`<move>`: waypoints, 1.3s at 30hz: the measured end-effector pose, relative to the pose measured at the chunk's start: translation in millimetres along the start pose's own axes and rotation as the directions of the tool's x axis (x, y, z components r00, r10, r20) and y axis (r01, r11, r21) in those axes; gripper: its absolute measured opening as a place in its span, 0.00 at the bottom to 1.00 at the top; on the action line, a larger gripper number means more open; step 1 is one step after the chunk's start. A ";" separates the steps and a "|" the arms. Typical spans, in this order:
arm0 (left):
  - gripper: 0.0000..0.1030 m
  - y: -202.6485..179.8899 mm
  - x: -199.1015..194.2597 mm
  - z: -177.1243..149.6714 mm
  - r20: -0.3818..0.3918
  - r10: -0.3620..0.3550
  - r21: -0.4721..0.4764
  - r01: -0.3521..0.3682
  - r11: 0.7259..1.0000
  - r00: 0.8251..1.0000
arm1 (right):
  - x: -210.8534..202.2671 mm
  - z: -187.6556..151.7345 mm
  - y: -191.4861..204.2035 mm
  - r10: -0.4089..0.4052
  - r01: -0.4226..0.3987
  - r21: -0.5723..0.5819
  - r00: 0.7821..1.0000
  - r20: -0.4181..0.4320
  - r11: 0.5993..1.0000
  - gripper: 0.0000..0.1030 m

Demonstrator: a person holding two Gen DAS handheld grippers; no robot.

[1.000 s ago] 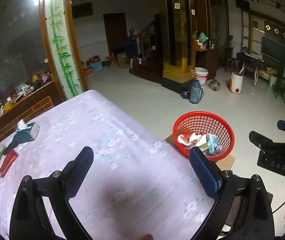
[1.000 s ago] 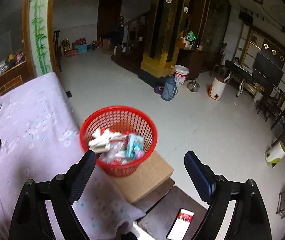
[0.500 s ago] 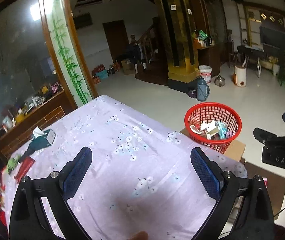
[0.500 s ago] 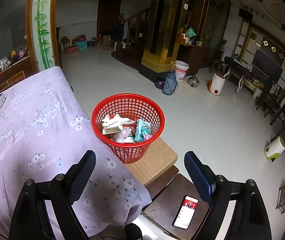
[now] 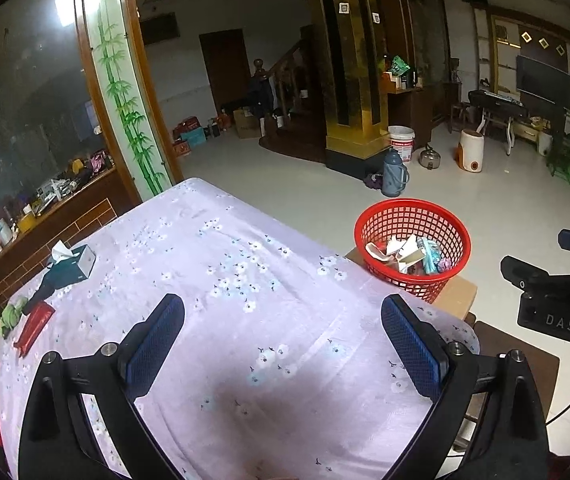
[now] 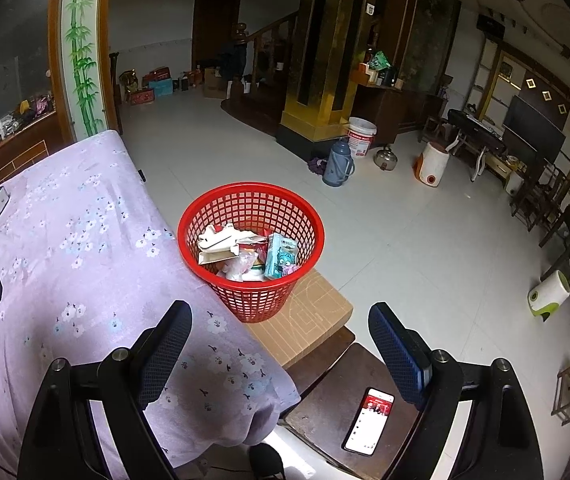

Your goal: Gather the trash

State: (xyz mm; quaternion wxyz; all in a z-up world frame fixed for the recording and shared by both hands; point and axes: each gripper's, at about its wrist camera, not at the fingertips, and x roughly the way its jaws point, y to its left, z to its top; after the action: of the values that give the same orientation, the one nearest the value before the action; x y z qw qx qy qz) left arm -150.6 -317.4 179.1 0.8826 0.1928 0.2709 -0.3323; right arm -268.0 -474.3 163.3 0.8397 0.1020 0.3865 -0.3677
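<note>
Left wrist view reads "DAS" on the right tool (image 5: 557,312) beside the red basket (image 5: 413,236).

Dim indoor light, both views sharp. Bright window glare at 11 o'clock in left view. Soft dark shadow on the lilac flowered tablecloth (image 5: 245,280) at 6 o'clock. Heavy fisheye bending, black vignette corners.

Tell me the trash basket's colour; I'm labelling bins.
Red open mesh; the basket shows best in the right wrist view.
</note>
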 end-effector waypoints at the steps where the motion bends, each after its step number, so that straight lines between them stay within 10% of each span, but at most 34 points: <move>1: 0.95 0.0 -0.1 0.1 -0.002 -0.001 -0.002 0.001 1.000 1.000 | 0.4 -0.1 -0.6 0.001 -0.001 -0.001 1.000 0.000 1.000 0.90; 39: 0.95 -5.0 -0.4 -10.0 -0.012 0.017 -0.007 -0.017 1.000 1.000 | 10.6 2.1 10.1 0.031 -0.031 -0.020 0.999 -0.017 0.999 0.90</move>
State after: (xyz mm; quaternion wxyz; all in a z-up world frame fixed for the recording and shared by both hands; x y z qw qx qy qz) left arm -157.8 -315.6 170.8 0.8844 0.1941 0.2758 -0.3227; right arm -255.2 -473.8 155.8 0.8430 0.1023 0.3956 -0.3499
